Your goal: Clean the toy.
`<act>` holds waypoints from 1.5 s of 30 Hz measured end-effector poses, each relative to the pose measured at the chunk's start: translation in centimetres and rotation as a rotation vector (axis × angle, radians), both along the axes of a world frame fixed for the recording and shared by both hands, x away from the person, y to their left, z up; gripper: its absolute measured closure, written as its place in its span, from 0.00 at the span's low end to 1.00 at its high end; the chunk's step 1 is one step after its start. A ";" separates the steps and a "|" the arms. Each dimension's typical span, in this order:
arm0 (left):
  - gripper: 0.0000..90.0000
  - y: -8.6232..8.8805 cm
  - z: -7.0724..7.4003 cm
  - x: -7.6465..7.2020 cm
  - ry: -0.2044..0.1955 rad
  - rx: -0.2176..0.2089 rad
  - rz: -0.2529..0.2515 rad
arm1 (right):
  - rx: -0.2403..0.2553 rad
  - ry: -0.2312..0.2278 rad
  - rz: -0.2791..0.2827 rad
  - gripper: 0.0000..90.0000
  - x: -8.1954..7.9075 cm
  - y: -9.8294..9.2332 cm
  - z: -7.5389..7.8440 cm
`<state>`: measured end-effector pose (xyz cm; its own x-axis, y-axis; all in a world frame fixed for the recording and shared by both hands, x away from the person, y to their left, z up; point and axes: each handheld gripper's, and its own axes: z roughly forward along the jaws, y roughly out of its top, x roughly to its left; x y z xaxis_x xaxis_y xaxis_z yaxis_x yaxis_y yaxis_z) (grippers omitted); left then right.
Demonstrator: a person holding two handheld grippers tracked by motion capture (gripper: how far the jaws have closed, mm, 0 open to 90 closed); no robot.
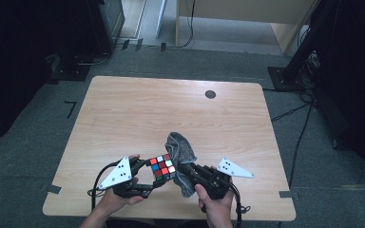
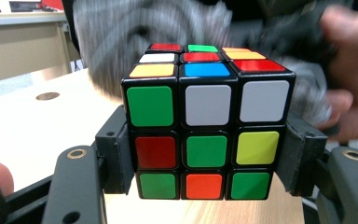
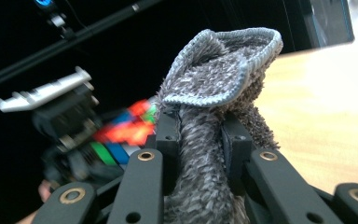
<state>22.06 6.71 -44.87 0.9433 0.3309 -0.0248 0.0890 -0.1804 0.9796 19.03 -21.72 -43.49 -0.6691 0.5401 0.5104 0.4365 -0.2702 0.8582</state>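
the left tongs (image 2: 205, 186) are clamped on a glossy, square-tiled puzzle cube (image 2: 207, 135). the right tongs (image 3: 200, 140) pinch a fuzzy grey knitted cloth (image 3: 214, 93) above the pale wood-grain desk (image 1: 138, 109).

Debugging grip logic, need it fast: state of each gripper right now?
Left gripper: shut on the cube, jaws pressing its two sides.
Right gripper: shut on the grey cloth, bunched between its jaws.

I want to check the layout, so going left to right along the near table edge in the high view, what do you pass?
Left gripper → puzzle cube → grey cloth → right gripper, which has some overlap with the cloth it pinches.
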 end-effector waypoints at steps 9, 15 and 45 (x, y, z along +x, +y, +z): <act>0.38 0.3 0.4 0.1 0.003 -0.015 0.017 | 0.062 0.105 0.053 0.82 0.9 -0.1 -1.8; 0.38 -1.7 -0.7 -0.6 -0.091 0.193 0.072 | -0.059 -0.083 0.009 0.82 -1.0 0.5 1.7; 0.38 -2.9 -0.6 -1.5 -0.146 0.259 0.079 | -0.272 -0.088 -0.016 0.81 -1.6 2.4 1.4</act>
<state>20.60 3.80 -45.46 0.9018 0.3810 0.2037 -0.0254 -0.4240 0.9053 17.48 -19.27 -42.10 -0.6947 0.6601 0.2857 0.3547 -0.0312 0.9345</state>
